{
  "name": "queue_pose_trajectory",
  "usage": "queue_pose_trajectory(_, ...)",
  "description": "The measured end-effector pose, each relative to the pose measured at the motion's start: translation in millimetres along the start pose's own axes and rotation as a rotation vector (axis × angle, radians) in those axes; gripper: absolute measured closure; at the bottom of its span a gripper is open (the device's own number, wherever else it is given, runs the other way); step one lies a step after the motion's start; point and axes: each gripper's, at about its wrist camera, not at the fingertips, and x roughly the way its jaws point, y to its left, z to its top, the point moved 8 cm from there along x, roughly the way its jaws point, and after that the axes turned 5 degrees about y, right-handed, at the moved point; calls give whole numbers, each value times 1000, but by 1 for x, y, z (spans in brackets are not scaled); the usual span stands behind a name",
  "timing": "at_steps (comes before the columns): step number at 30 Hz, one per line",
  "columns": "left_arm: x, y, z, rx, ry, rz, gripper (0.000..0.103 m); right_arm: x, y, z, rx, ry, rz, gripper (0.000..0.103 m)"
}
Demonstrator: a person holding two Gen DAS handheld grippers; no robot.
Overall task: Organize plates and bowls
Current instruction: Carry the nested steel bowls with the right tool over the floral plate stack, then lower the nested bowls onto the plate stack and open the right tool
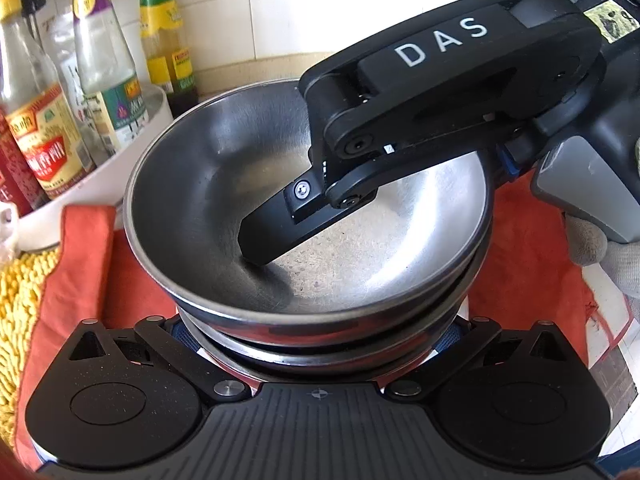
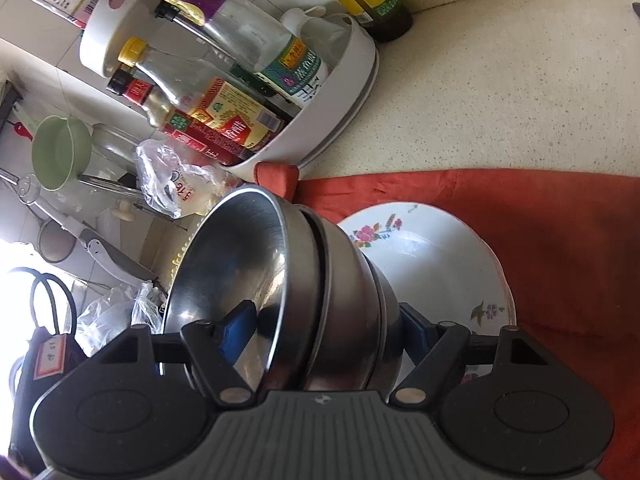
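A stack of steel bowls (image 1: 248,184) sits over a flowered white plate (image 2: 432,252) on an orange cloth (image 2: 540,216). My right gripper (image 2: 324,332) is shut on the stack's rim: one finger (image 1: 276,232) lies inside the top bowl, the other outside under the rims. In the right wrist view the stack (image 2: 304,288) fills the gap between the fingers. My left gripper (image 1: 320,336) sits open around the near side of the stack, its blue pads (image 1: 448,338) apart from the bowls' walls; I cannot tell if they touch.
A white tray (image 2: 344,108) of sauce bottles (image 1: 108,64) stands beside the cloth by the tiled wall. A yellow mat (image 1: 20,292) lies at the left. A speckled counter (image 2: 500,80) extends beyond the cloth. Plastic bags (image 2: 176,184) and a green cup (image 2: 60,152) lie farther off.
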Motion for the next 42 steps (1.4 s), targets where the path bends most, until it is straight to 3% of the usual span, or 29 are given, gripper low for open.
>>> queue_pose_trajectory(8,8,6,3,27,0,31,0,4,0,-1,-89,-21,-49,30)
queue_pose_trajectory(14,-7,4,-2,30,-1,52,0,-18,5,3,-135,-80,-55,30)
queue_pose_trajectory(23,-30,0,-7,-23,-31,66,0,-42,-2,-9,-121,-126,-77,29)
queue_pose_trajectory(29,-44,14,-4,-133,-74,72,0,-77,9,-30,-187,-210,-112,29)
queue_pose_trajectory(34,-67,15,-9,-277,-117,91,0,-102,17,-56,-245,-294,-214,25)
queue_pose_trajectory(42,-78,13,-9,-380,-132,151,0,-111,19,-94,-246,-326,-318,24)
